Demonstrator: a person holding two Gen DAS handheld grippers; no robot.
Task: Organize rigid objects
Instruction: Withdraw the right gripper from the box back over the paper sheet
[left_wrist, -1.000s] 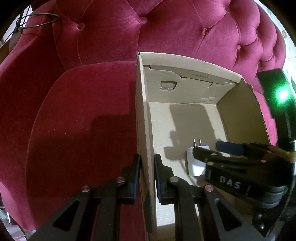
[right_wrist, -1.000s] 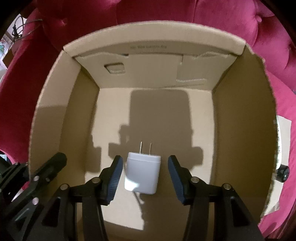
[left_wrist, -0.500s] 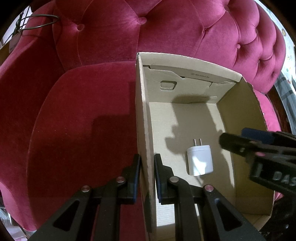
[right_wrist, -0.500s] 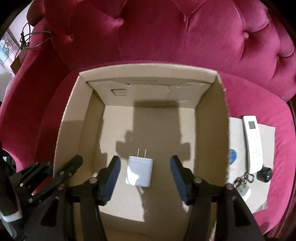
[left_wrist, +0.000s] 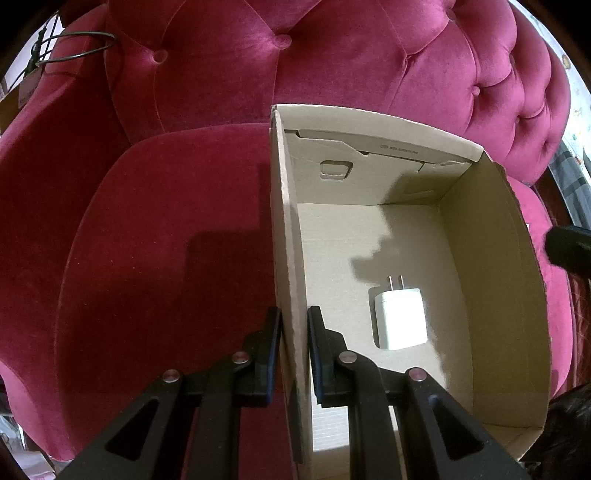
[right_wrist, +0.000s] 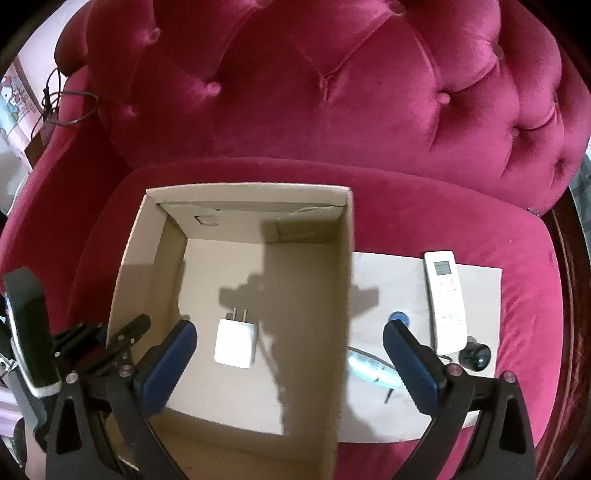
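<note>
An open cardboard box stands on a crimson velvet armchair. A white plug charger lies flat on the box floor, prongs pointing away. My left gripper is shut on the box's left wall; it also shows in the right wrist view. My right gripper is wide open and empty, high above the box's right wall. On a card right of the box lie a white remote, a small black object, a blue disc and a pale translucent item.
The tufted chair back rises behind the box. Red seat cushion lies left of the box. A black cable loop hangs at the chair's upper left.
My right gripper has let go of the charger, opened wide, risen out of the box and shifted right. The charger stays on the box floor. My left gripper has not moved.
</note>
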